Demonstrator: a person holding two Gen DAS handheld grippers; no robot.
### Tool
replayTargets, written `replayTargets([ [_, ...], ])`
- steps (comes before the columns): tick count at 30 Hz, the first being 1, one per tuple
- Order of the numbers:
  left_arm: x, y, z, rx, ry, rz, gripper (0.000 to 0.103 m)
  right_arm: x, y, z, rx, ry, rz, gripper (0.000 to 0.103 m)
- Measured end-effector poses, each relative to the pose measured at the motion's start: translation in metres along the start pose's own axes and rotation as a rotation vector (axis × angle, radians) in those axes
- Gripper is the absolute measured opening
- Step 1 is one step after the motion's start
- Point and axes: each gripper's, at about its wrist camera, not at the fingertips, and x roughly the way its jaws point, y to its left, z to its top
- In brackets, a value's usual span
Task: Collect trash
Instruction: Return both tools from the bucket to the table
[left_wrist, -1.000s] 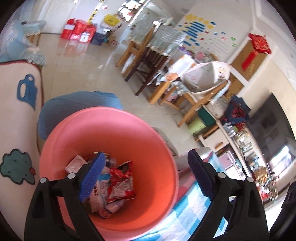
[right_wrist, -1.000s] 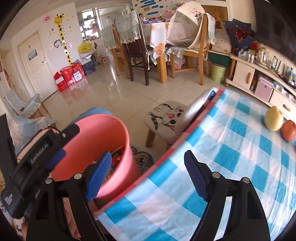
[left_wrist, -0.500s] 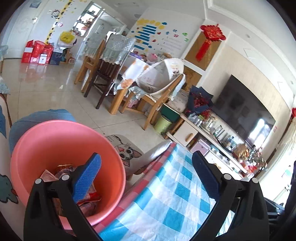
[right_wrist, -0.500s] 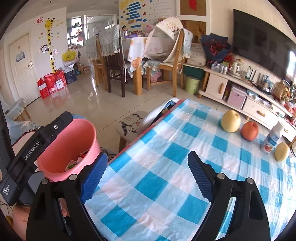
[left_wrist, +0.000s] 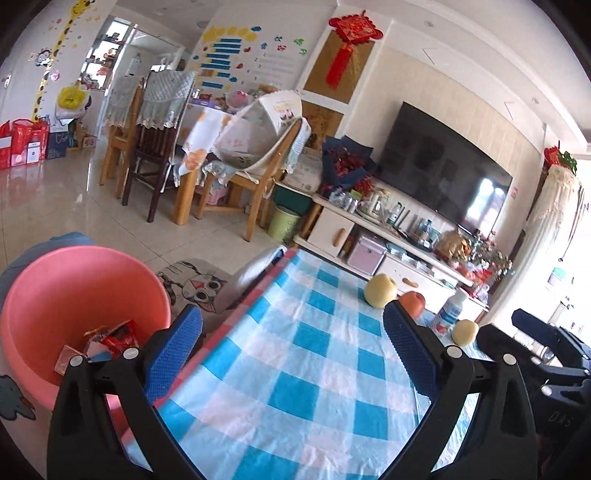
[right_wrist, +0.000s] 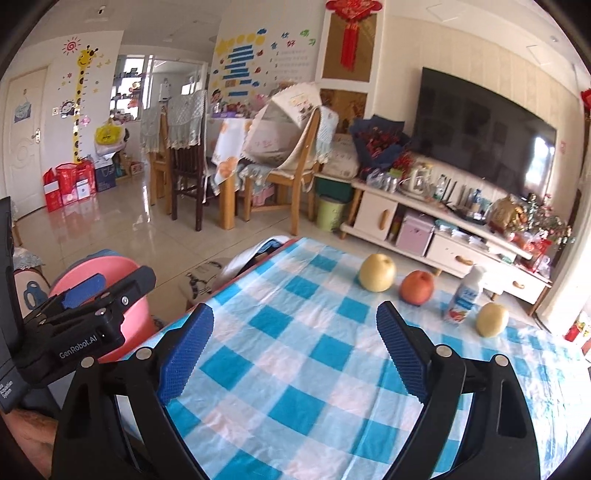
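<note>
Hovering over the checked tablecloth (right_wrist: 314, 354) with jaws spread and empty, the left gripper (left_wrist: 291, 354) and right gripper (right_wrist: 295, 350) may mistake the fruit or small bottle (right_wrist: 463, 295) for trash, while the wrappers (left_wrist: 110, 341) lie in the pink bin (left_wrist: 74, 280) beside the table.

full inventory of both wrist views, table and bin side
bin: 1, pink, on the floor beside the table, left
wrappers: several, mostly red, inside the bin
tablecloth: 1, blue and white check, over the table
pears: 2, yellow, far side of the table
apple: 1, red, between the pears
bottle: 1, white, upright right of the apple
stool: 1, cat print, by the table
left gripper: 1, open, empty
right gripper: 1, open, empty
</note>
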Motion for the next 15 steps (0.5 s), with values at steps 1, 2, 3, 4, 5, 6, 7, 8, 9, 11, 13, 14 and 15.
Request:
replayTargets([
  [1,-0.001,-0.005,-0.001,0.009,0.002,-0.004,0.099,-0.005,-0.006,-0.002,0.012,-0.008,-0.007,0.090],
  [2,-0.003,-0.011,-0.003,0.018,0.001,-0.007,0.099,-0.009,-0.012,-0.003,0.025,-0.013,-0.011,0.090],
  [3,-0.004,-0.016,-0.005,0.030,-0.001,-0.010,0.099,-0.012,-0.017,-0.005,0.034,-0.016,-0.015,0.090],
  [4,-0.006,-0.022,-0.007,0.044,-0.002,-0.012,0.099,-0.016,-0.023,-0.007,0.042,-0.024,-0.024,0.090],
  [5,-0.008,-0.030,-0.008,0.062,0.001,-0.015,0.099,-0.021,-0.028,-0.009,0.049,-0.032,-0.034,0.091],
  [6,-0.009,-0.036,-0.010,0.077,0.005,-0.019,0.099,-0.025,-0.033,-0.010,0.056,-0.040,-0.041,0.091],
  [7,-0.010,-0.043,-0.011,0.094,0.008,-0.022,0.099,-0.029,-0.038,-0.011,0.062,-0.045,-0.047,0.091],
  [8,-0.012,-0.053,-0.012,0.116,0.010,-0.025,0.099,-0.034,-0.043,-0.013,0.069,-0.052,-0.054,0.092],
  [9,-0.014,-0.060,-0.013,0.132,0.009,-0.024,0.099,-0.039,-0.048,-0.015,0.075,-0.058,-0.059,0.092],
  [11,-0.020,-0.073,-0.014,0.162,0.000,-0.019,0.099,-0.048,-0.058,-0.018,0.084,-0.071,-0.075,0.092],
  [13,-0.024,-0.086,-0.015,0.194,0.001,-0.008,0.099,-0.055,-0.068,-0.022,0.094,-0.085,-0.097,0.092],
  [14,-0.025,-0.093,-0.015,0.208,0.005,0.002,0.099,-0.059,-0.073,-0.024,0.102,-0.090,-0.106,0.092],
  [15,-0.026,-0.099,-0.015,0.216,0.006,0.005,0.099,-0.062,-0.080,-0.026,0.113,-0.094,-0.114,0.092],
])
